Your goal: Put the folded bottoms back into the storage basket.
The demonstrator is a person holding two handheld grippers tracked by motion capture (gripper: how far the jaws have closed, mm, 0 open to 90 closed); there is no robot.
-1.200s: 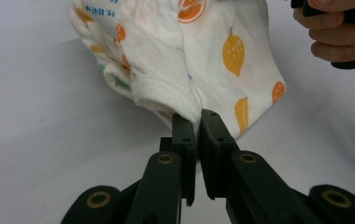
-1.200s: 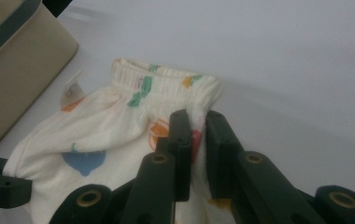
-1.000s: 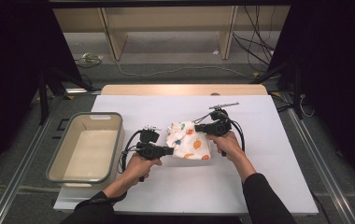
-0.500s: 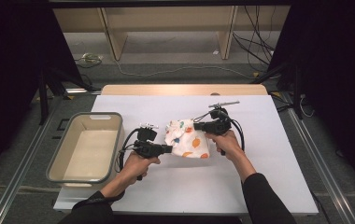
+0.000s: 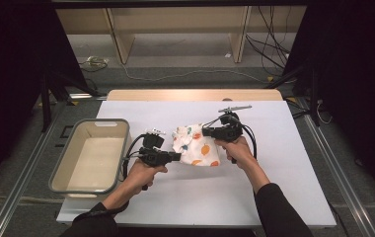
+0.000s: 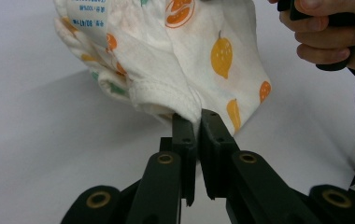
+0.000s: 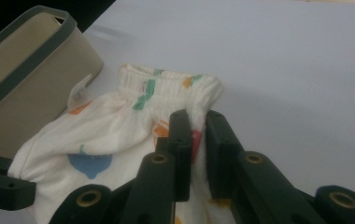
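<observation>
Garment (image 5: 195, 145) stretched left-right; left tongs (image 6: 198, 122), right tongs (image 7: 197, 122) each clamp fabric.

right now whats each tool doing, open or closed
Left tool: closed on a hem of the fruit-print cloth.
Right tool: closed on the same cloth, near its ribbed band.

Left tongs (image 6: 197, 122) and right tongs (image 7: 198, 122) both clamped; forearms converging.
</observation>
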